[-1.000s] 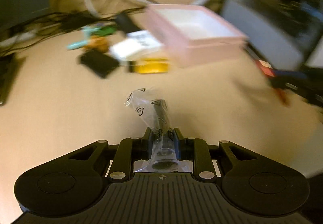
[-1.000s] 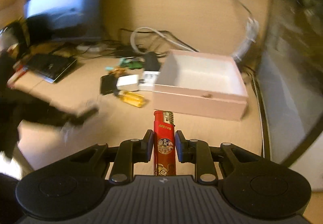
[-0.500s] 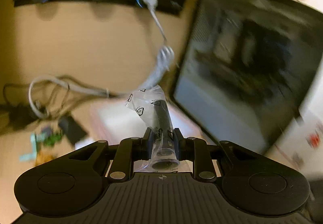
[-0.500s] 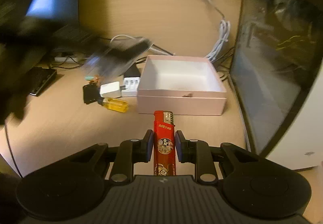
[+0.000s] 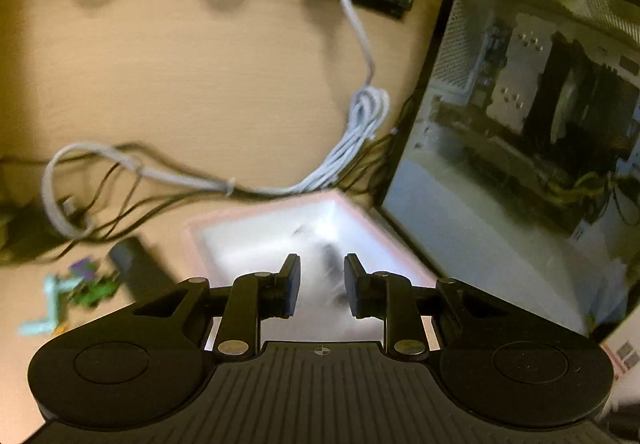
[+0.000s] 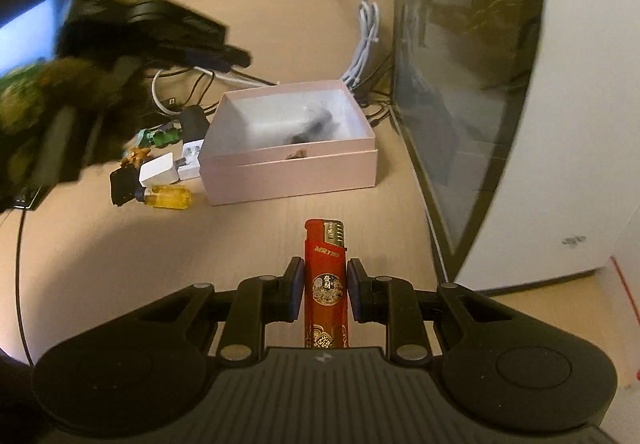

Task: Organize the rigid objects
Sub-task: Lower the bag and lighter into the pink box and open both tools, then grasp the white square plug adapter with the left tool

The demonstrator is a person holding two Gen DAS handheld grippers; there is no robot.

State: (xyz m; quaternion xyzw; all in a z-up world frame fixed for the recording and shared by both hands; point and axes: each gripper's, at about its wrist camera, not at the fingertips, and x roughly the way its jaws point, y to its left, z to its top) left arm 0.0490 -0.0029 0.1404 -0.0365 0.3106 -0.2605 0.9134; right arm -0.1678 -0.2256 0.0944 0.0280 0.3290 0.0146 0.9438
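My left gripper [image 5: 318, 286] is open and empty, held above the open pink box [image 5: 208, 228]. The bagged black cylinder [image 5: 330, 264] shows blurred inside the box below the jaws; it also shows in the right wrist view [image 6: 314, 122] inside the pink box [image 6: 296, 172]. My right gripper [image 6: 322, 290] is shut on a red lighter [image 6: 325, 284], held upright above the desk in front of the box. The left gripper also shows in the right wrist view [image 6: 236, 56], blurred, up at the left above the box.
Left of the box lie a yellow-handled tool [image 6: 168, 197], a white charger [image 6: 158, 174], a black block [image 6: 122, 186] and green pieces [image 6: 162, 136]. A glass-sided computer case [image 6: 460, 84] stands right of the box. White and black cables [image 5: 160, 180] run along the wall.
My left gripper has opened and let go of the bagged cylinder, which now lies in the pink box. The right gripper has risen slightly and still holds the lighter.
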